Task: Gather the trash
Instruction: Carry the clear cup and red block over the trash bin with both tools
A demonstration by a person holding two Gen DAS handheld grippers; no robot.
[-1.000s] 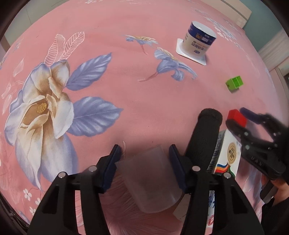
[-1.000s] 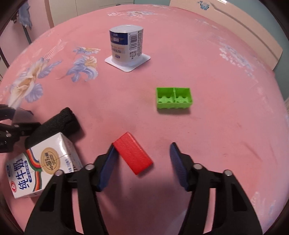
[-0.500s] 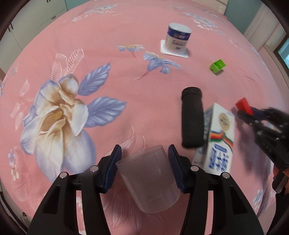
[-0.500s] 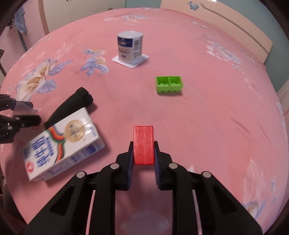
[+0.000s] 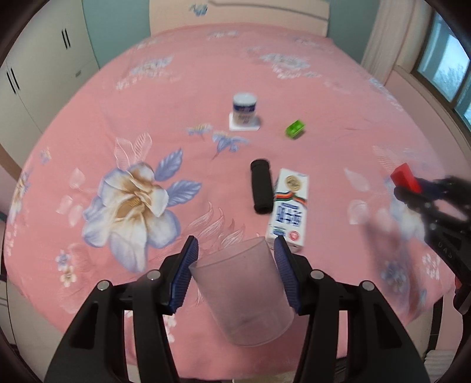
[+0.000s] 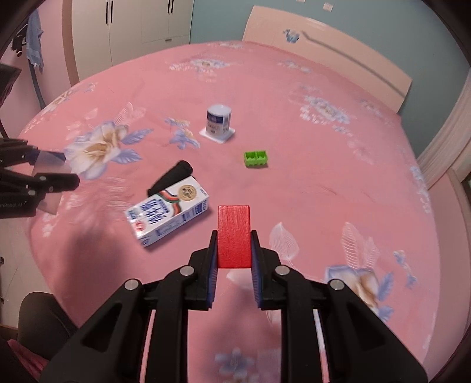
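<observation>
My left gripper (image 5: 234, 250) is shut on a clear plastic cup (image 5: 244, 294), held well above the pink flowered bedspread (image 5: 176, 103). In the right wrist view my right gripper (image 6: 234, 240) is shut on a red block (image 6: 234, 232), also raised over the bed. The right gripper with its red block (image 5: 405, 178) shows at the right edge of the left wrist view. On the bed lie a milk carton (image 6: 167, 213), a black foam roll (image 6: 170, 178), a small green tray (image 6: 255, 159) and a white-and-blue tub (image 6: 218, 122).
The headboard (image 6: 323, 53) runs along the bed's far side, wardrobes (image 6: 129, 26) stand at the back left, and a window (image 5: 444, 73) is at the right. A dark seat (image 6: 41, 312) sits low at the left, off the bed's near edge.
The right gripper closed on the red block and lifted it. Both grippers rose and drew back from the bed, so the carton, roll, tray and tub now look smaller and farther.
</observation>
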